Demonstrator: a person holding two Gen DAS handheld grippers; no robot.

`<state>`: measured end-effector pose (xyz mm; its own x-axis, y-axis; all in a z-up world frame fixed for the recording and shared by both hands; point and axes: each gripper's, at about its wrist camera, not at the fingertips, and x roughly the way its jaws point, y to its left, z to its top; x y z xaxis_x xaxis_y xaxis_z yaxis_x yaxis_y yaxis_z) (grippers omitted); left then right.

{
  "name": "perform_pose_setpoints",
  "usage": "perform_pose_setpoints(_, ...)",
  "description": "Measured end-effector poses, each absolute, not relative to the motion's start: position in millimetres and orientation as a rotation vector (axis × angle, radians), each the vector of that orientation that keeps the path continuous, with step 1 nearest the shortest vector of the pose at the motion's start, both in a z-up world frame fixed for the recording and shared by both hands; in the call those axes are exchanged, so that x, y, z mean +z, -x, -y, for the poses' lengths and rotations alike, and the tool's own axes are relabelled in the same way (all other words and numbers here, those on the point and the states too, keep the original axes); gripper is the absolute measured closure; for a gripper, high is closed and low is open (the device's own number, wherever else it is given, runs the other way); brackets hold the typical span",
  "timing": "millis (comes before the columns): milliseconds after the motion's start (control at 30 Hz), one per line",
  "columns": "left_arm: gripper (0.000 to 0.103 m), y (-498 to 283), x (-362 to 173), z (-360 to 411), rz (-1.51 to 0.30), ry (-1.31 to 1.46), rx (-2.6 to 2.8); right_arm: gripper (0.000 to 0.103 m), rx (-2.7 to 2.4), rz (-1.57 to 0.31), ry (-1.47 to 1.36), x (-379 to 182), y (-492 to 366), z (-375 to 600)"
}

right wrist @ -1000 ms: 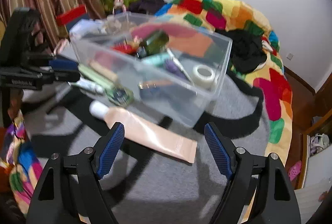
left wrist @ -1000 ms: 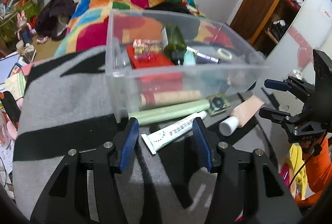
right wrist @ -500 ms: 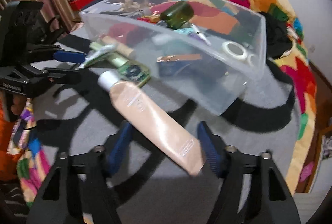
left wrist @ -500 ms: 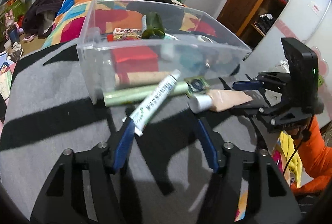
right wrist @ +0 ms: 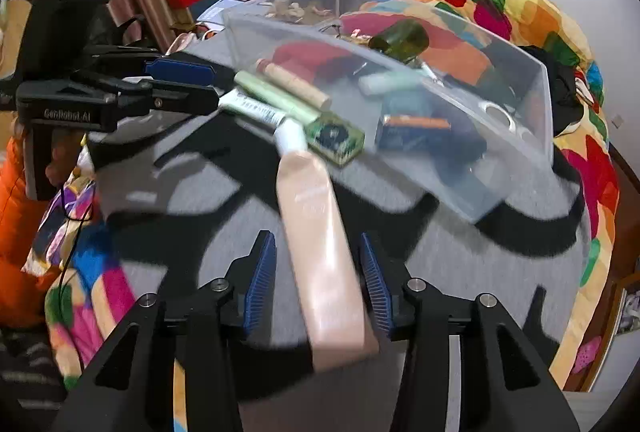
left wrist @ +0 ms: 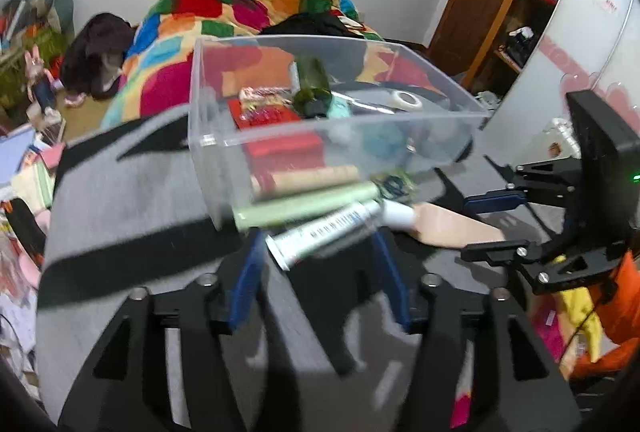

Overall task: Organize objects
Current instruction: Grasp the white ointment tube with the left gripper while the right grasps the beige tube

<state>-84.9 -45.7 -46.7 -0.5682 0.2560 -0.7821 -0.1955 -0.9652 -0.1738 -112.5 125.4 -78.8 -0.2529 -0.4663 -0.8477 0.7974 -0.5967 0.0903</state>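
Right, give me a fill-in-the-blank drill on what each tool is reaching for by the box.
1. The peach-coloured squeeze tube lies between the fingers of the ____ tool.
2. The white printed tube lies between the fingers of the ____ tool.
3. The dark green glass bottle lies ____ the clear plastic storage box.
4. The peach tube's cap is ____.

Missing words: right; left; inside; white

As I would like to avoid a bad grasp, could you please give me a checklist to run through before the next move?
1. White tube lies between the left tongs: ok.
2. Left tongs clamped on it: not ok, gaps show.
3. Beige tube lies between the right tongs: ok.
4. Right tongs clamped on it: not ok, gaps on both sides.
5. Clear bin open on top: ok.
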Motion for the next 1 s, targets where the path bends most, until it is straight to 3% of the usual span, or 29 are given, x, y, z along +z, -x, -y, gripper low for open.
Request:
perform_pose_setpoints(300,0.040,92.7,-65.1,39.7,0.229,1.371,2.398,0.061,-1.965,-0.428,-1.150,-84.5,124.4,-105.8)
perform_pose_setpoints(500,0.041,62.3,-64.0,17.4,0.137,1.357,2.358,0.073,-1.960,-0.373,-1.161,-83.6,117.3,-123.8)
perform_pose_setpoints(833,0.041,88.6,-55.1,18.9,0.057,1.340,2.476,0.071,-2.008,-0.382,-1.164,-81.1,115.3,-122.7)
perform_pose_setpoints(1000,0.056,100.1,-71.9,8.2,0.008,1.378,2.470,0.067,-2.050,-0.407,-1.156,-84.4,115.2,-111.6)
